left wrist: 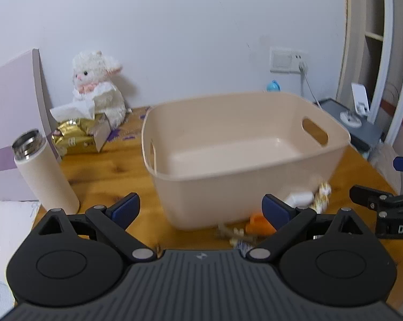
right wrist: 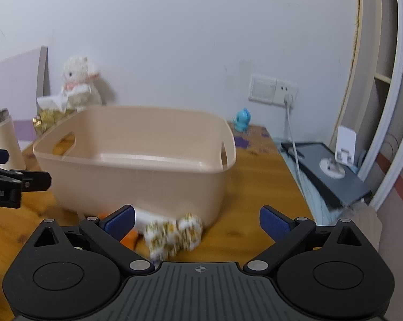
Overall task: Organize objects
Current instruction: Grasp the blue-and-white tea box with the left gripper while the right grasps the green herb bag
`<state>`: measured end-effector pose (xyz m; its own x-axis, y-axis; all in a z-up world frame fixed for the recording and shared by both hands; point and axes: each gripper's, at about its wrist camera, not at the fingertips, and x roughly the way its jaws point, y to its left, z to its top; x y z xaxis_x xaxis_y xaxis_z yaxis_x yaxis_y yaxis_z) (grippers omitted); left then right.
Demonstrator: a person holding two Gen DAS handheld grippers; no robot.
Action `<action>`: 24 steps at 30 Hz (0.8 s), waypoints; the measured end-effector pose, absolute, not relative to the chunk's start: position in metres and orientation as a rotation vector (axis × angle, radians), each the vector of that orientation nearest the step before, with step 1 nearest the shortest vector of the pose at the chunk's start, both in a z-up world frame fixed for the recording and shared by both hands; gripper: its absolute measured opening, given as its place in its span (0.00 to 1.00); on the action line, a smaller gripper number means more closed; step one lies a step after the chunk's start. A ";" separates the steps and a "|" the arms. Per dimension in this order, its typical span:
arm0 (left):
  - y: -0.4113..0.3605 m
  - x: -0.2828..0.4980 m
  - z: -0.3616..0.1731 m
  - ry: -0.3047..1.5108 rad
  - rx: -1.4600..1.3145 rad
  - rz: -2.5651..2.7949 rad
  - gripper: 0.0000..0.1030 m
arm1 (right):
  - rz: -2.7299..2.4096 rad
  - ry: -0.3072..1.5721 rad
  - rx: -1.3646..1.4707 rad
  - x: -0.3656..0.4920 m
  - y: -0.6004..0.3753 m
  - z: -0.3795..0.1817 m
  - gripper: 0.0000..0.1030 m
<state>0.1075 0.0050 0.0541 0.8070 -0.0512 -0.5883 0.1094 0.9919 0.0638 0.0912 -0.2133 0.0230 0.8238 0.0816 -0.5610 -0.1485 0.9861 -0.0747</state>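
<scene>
Beige plastic bin: it sits mid-table with nothing in it, its open top facing up, so I judge it is where the loose bits are meant to go.

Small objects: a patterned white-and-gold bundle, a white block and an orange piece lie on the wood just in front of the bin's near wall, close together, none inside yet.

Right tongs: mine, jaws spread wide, gripping nothing; the bundle lies between and just ahead of the tips, so I'd take it first.

Left tongs: also spread wide and bare, facing the bin's near wall, with the orange piece beside its right finger.

Wooden table: bare to the right of the bin, leaving room to lift and swing over the rim.

Bystanders: a cream flask stands left, a plush lamb and a tissue pack sit at the back, a blue figurine by the wall; all well apart from the pile.
</scene>
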 end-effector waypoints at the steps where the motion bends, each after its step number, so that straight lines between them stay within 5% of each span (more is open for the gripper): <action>1: 0.006 0.104 0.050 0.633 0.099 -0.087 0.95 | 0.123 0.606 -0.107 0.090 -0.215 0.018 0.98; 24: -0.016 0.110 -0.041 0.870 0.164 -0.199 0.95 | 0.221 0.836 -0.128 0.086 -0.200 -0.059 0.98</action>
